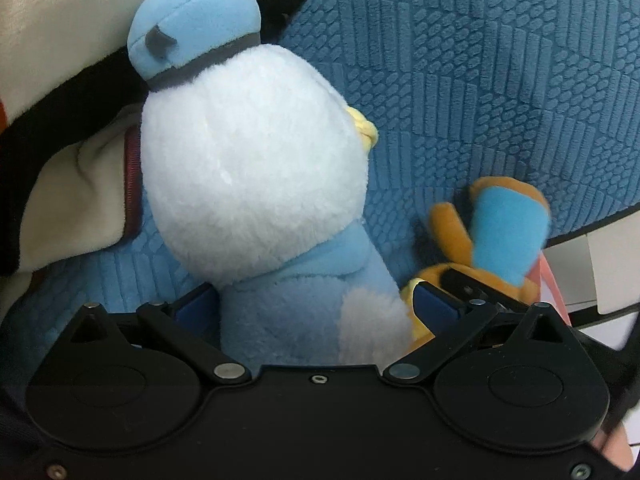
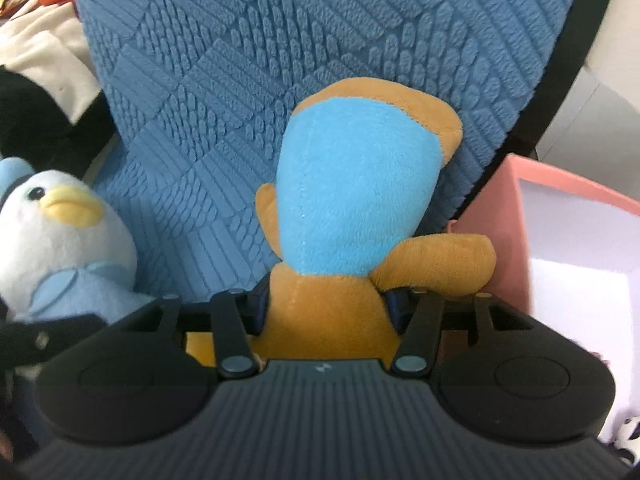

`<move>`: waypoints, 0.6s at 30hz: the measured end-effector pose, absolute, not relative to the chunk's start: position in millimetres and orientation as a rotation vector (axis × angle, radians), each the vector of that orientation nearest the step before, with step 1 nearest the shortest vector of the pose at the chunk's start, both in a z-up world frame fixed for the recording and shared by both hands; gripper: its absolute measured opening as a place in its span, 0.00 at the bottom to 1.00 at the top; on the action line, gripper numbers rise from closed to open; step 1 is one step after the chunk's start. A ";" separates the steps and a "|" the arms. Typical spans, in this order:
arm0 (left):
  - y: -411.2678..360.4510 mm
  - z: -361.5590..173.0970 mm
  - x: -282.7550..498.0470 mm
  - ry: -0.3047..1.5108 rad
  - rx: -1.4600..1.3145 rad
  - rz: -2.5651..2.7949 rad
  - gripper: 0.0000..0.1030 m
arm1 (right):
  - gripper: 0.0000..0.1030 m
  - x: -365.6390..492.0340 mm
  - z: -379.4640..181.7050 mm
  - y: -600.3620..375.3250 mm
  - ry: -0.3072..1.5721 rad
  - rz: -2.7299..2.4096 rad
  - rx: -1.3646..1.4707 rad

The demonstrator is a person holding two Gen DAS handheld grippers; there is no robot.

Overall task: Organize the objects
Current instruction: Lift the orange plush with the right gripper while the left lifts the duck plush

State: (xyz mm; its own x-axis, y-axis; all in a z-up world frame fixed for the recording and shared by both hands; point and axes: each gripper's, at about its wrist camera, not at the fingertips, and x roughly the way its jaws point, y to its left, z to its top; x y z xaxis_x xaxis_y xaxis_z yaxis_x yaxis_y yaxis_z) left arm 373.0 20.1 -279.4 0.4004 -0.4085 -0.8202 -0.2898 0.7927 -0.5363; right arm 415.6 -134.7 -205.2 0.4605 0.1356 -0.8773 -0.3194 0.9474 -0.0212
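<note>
My left gripper (image 1: 316, 304) is shut on a white and light-blue duck plush (image 1: 256, 152) with a blue cap, held by its body against the blue textured cushion (image 1: 480, 80). The duck also shows in the right wrist view (image 2: 60, 236), at the left, facing the camera. My right gripper (image 2: 326, 304) is shut on an orange plush with a blue back (image 2: 356, 200), held by its body in front of the same cushion (image 2: 240, 60). That orange plush shows in the left wrist view (image 1: 496, 236), just right of the duck.
A cream, black and red plush or blanket (image 1: 52, 120) lies at the left beside the cushion. A pink box with a white inside (image 2: 560, 240) stands at the right, next to the orange plush. A small black-and-white toy (image 2: 630, 436) sits at the lower right.
</note>
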 end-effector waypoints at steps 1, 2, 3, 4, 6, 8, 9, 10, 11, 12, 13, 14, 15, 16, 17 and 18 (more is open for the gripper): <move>19.7 -279.7 373.5 1.184 -0.691 -0.078 0.99 | 0.54 412.1 -201.1 -137.5 1.056 0.294 -0.200; 19.6 -279.8 374.2 1.184 -0.692 -0.075 0.99 | 0.54 410.3 -197.0 -140.1 1.059 0.307 -0.202; 19.4 -279.9 375.0 1.184 -0.696 -0.074 0.99 | 0.54 407.5 -193.9 -141.9 1.063 0.320 -0.204; 19.5 -280.1 375.9 1.183 -0.700 -0.074 0.99 | 0.54 404.6 -192.4 -142.4 1.067 0.328 -0.207; 19.1 -279.5 378.4 1.181 -0.709 -0.071 0.99 | 0.55 397.9 -189.8 -144.6 1.080 0.349 -0.213; 17.7 -279.1 379.2 1.175 -0.707 -0.071 0.99 | 0.55 390.6 -188.4 -148.6 1.103 0.375 -0.200; 16.6 -279.0 379.3 1.175 -0.700 -0.071 0.99 | 0.55 386.5 -189.6 -151.3 1.117 0.383 -0.180; 15.1 -279.4 379.8 1.177 -0.694 -0.070 0.99 | 0.55 382.7 -192.4 -152.4 1.131 0.391 -0.166; 15.1 -280.0 379.5 1.179 -0.690 -0.068 0.99 | 0.55 376.8 -196.0 -152.7 1.152 0.405 -0.160; 14.7 -280.8 380.1 1.182 -0.690 -0.064 0.99 | 0.55 370.6 -200.5 -152.0 1.169 0.419 -0.158; 14.6 -281.7 380.7 1.185 -0.694 -0.057 0.99 | 0.55 364.6 -204.9 -151.8 1.181 0.431 -0.149; 15.0 -282.2 381.4 1.185 -0.700 -0.050 0.99 | 0.55 359.9 -208.8 -151.8 1.192 0.439 -0.138; 15.4 -282.9 381.6 1.185 -0.707 -0.046 0.99 | 0.55 356.2 -211.3 -152.5 1.201 0.442 -0.127; 16.1 -283.8 382.2 1.186 -0.714 -0.044 0.99 | 0.55 353.1 -213.6 -152.8 1.203 0.443 -0.122; 16.5 -284.6 383.0 1.189 -0.719 -0.046 0.99 | 0.55 350.3 -214.3 -152.6 1.195 0.443 -0.132; 15.8 -285.6 384.4 1.193 -0.724 -0.047 0.99 | 0.55 347.9 -212.9 -153.1 1.185 0.444 -0.144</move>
State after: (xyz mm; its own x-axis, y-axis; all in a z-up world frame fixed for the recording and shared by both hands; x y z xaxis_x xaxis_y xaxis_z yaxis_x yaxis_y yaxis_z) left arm 384.4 15.8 -285.6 0.3961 -0.3987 -0.8271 -0.3330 0.7771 -0.5341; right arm 347.9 -153.1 -212.9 0.3015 0.2591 -0.9176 -0.4081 0.9048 0.1213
